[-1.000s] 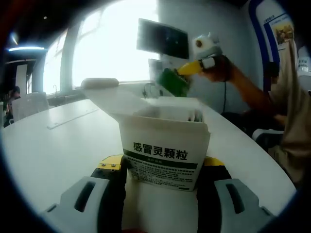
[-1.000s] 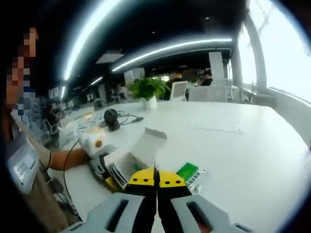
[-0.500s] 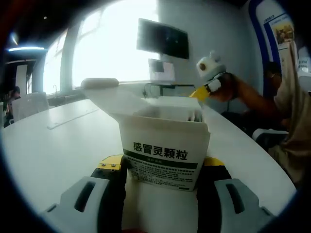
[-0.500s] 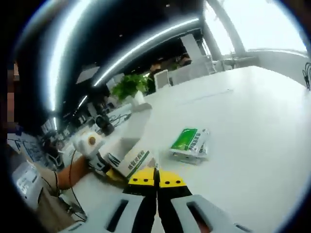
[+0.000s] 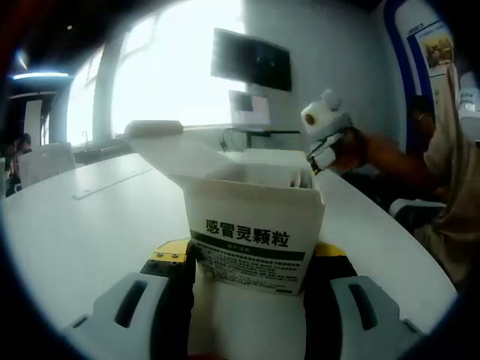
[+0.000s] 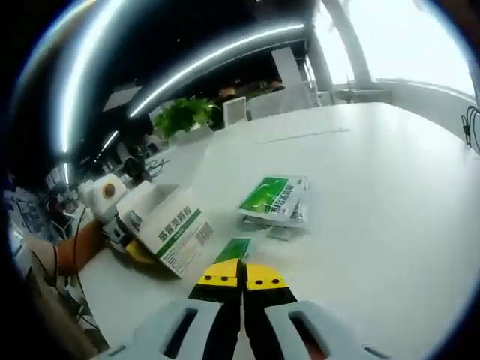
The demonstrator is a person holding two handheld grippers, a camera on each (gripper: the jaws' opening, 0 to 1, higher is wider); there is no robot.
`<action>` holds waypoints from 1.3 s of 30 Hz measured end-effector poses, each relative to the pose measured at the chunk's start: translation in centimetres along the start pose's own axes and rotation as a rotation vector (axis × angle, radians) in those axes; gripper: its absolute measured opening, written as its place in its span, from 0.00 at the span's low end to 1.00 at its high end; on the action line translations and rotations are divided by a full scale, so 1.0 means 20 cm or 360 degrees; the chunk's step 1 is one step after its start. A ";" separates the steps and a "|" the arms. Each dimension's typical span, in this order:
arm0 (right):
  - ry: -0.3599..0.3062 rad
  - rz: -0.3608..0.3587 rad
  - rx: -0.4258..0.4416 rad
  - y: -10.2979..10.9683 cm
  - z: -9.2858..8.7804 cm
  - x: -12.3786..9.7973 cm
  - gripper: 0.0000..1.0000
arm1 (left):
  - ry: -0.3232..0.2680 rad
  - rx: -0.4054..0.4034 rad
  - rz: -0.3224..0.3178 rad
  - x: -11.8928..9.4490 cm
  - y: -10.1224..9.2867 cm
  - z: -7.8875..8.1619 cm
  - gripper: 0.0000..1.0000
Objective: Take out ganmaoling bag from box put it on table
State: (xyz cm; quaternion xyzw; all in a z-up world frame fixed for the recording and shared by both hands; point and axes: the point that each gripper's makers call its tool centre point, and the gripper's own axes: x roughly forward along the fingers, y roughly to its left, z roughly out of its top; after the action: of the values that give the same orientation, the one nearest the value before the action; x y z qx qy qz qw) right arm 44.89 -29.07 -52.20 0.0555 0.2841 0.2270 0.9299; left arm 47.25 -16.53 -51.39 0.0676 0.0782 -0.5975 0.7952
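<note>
Here the left gripper has its two fingers pinching one white medicine box from both sides, the box standing upright between them with its green-striped label facing the camera. The box's top flap is folded open and up. In the right gripper view the same box sits near the desk's near edge, held there by the left gripper and a hand.

The right gripper hovers above the desk with its two yellow-tipped fingers pressed together, holding nothing. In the left gripper view it appears beyond the box's right top corner, with the person's hand behind it.

Two green-and-white sachets can be counted outside the box. One sachet lies flat on the desk, out toward the middle and well apart from the box; whether more lie stacked beneath it cannot be told. A second green packet lies on the desk just beyond the right gripper's fingertips, between the box and the first sachet.

One potted plant stands at the far side of the desk.
</note>
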 end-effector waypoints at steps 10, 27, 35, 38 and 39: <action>0.0024 -0.0132 -0.0204 -0.03 -0.01 0.01 0.03 | 0.0001 0.0000 0.0000 0.00 0.00 0.00 0.49; -0.0132 -0.0228 -0.0249 -0.15 0.11 -0.12 0.00 | 0.0002 0.0002 0.0000 0.00 0.00 0.00 0.49; -0.0199 -0.0205 -0.0367 -0.16 0.13 -0.12 0.00 | 0.0003 0.0003 0.0001 0.00 0.00 0.00 0.49; -0.0210 -0.0235 -0.0455 -0.19 0.12 -0.12 0.00 | 0.0003 0.0003 0.0001 0.00 0.00 0.00 0.49; -0.0207 -0.0246 -0.0491 -0.20 0.12 -0.12 0.00 | 0.0003 0.0003 0.0001 0.00 0.00 0.00 0.49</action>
State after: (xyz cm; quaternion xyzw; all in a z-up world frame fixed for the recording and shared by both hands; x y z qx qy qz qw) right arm 45.95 -33.69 -49.88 -0.0952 0.1887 0.1917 0.9584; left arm 47.27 -16.56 -51.43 0.0689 0.0784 -0.5972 0.7952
